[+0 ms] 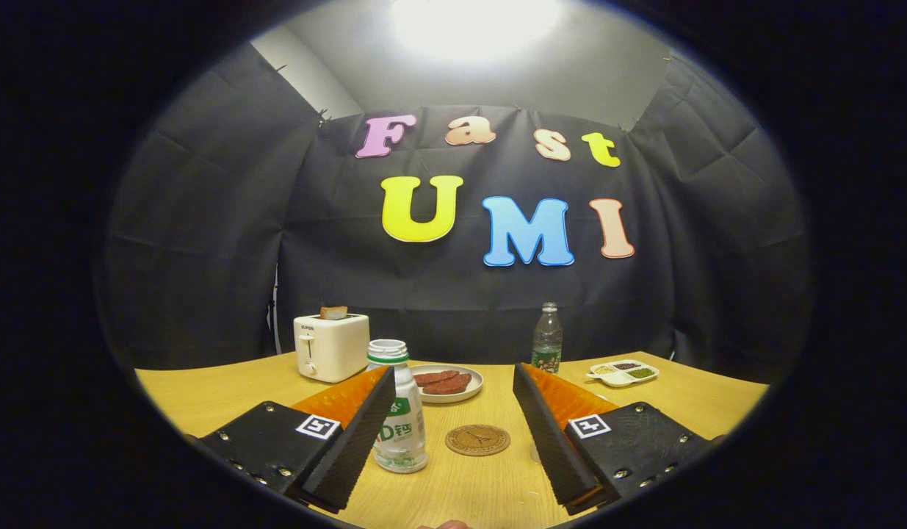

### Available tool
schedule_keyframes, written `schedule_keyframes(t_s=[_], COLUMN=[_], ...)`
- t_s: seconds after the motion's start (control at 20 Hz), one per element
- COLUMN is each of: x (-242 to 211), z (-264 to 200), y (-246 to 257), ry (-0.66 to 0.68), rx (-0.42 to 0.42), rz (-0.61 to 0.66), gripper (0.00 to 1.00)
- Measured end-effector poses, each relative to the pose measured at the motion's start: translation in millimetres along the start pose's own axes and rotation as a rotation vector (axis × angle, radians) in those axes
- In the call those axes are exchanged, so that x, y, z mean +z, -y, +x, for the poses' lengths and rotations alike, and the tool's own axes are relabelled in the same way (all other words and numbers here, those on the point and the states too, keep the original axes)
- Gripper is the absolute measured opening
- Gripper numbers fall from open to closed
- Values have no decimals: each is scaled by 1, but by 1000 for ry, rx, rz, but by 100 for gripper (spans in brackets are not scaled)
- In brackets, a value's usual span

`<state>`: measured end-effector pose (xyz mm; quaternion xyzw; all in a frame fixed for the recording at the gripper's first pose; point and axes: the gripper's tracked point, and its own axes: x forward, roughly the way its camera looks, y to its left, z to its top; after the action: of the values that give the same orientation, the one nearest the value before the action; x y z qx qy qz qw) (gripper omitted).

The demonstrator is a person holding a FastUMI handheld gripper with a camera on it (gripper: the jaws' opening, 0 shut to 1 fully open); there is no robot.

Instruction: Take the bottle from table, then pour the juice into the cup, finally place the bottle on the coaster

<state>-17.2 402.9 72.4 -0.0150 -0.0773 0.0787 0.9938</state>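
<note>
A wooden counter (pixel 688 400) with a pale grain is seen, its near edge cut off below the hand-held gripper (pixel 453 433), whose two wedge-shaped fingers are held wide apart and clamped on nothing. One boxy white toaster (pixel 331 347) is set at the far left, a slice of bread (pixel 333 312) protruding from its slot. Two bottles are counted: a clear plastic bottle (pixel 403 433), white-capped and nearly empty, is partly hidden by the left finger, just inside it; a second water bottle (pixel 547 339) stands far back. One round plate (pixel 460 393) carries reddish pieces that are hard to identify. One divided tray (pixel 623 373) lies rightward. One round cork-like coaster (pixel 477 440) lies between the fingers.
</note>
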Motion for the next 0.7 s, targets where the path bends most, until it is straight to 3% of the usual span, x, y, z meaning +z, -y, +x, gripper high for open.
schedule_keyframes(t_s=[0.3, 0.7], x=[-31, -56], z=[30, 68], y=[-37, -57], ry=[-51, -100], rx=[12, 5], rz=[29, -51], gripper=[97, 97])
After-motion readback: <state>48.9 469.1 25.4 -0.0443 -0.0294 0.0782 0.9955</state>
